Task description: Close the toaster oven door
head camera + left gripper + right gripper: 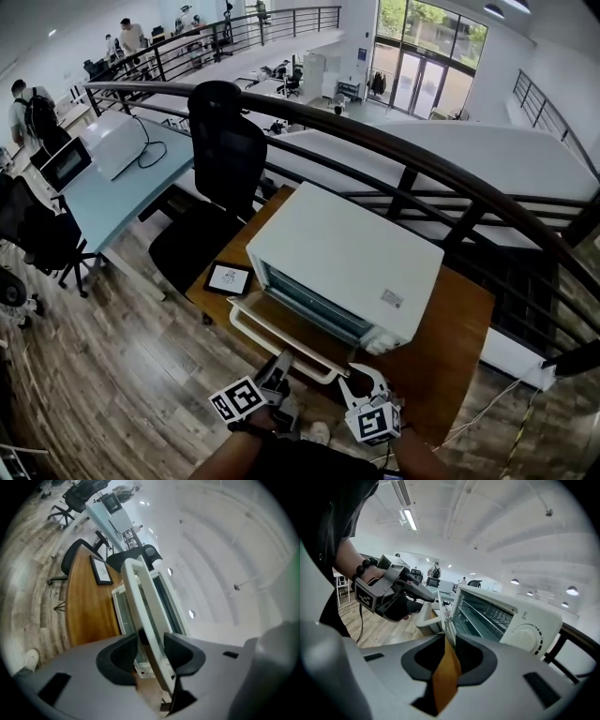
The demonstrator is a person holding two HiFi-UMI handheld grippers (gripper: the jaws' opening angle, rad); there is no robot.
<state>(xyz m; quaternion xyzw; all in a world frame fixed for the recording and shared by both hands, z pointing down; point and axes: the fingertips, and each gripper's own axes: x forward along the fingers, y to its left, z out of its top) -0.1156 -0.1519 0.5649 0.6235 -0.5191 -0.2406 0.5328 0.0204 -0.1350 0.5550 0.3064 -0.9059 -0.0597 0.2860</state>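
Observation:
A white toaster oven (347, 258) stands on a wooden table (450, 342) with its door (281, 328) hanging open toward me. At the door's front edge, my left gripper (278, 364) straddles the white handle bar (140, 592). Its jaws (150, 651) stand open, with a slim gap beside the bar. My right gripper (361, 382) is at the door's right corner. In the right gripper view its jaws (449, 644) are shut on the thin edge of the door (445, 613), and the oven's racks (487, 616) and dial (525, 637) show behind.
A small tablet (229, 278) lies on the table's left corner. A black office chair (225, 150) stands just beyond it. A dark curved railing (422, 159) runs behind the oven. Farther left is a pale blue desk (122, 192) with another white appliance (117, 141).

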